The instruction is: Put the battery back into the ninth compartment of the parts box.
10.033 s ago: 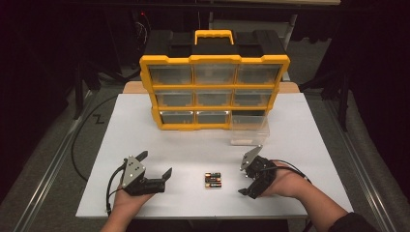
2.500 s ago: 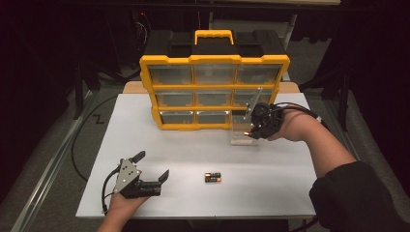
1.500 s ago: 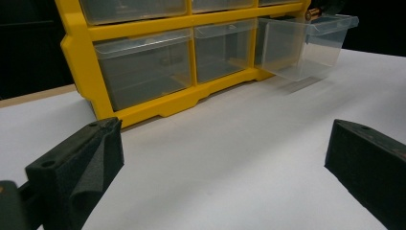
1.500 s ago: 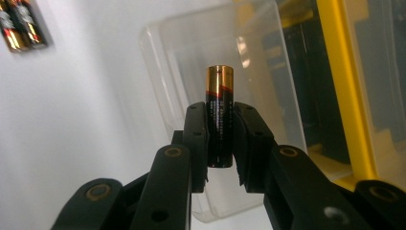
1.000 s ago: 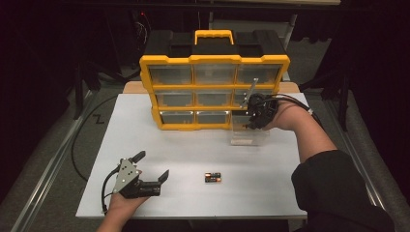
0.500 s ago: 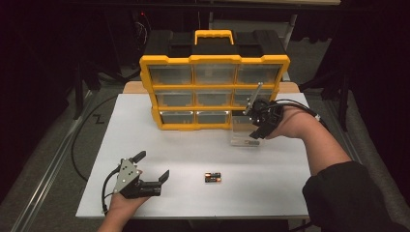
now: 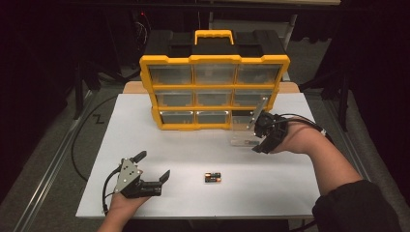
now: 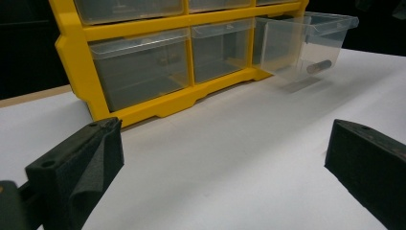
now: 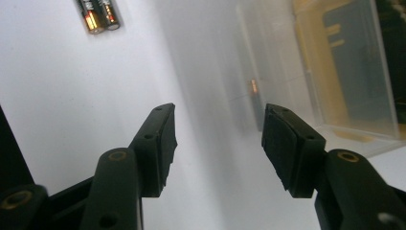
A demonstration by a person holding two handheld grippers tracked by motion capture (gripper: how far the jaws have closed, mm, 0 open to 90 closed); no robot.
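You won't find readable text anywhere: the print on the two batteries (image 9: 98, 16) is too blurred to make out, and the yellow organizer (image 7: 214, 87) carries no legible label.

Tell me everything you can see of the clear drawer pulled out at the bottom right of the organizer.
The clear drawer is a see-through plastic bin with a flared rim, drawn out of the bottom right slot of the yellow organizer and apparently resting on the white table. One battery lies inside on its floor. The right gripper sits just beside it, jaws open, not gripping it.

Lab recording bench, white table (image 7: 159, 145), dark surround, floor cables (image 7: 80, 145)
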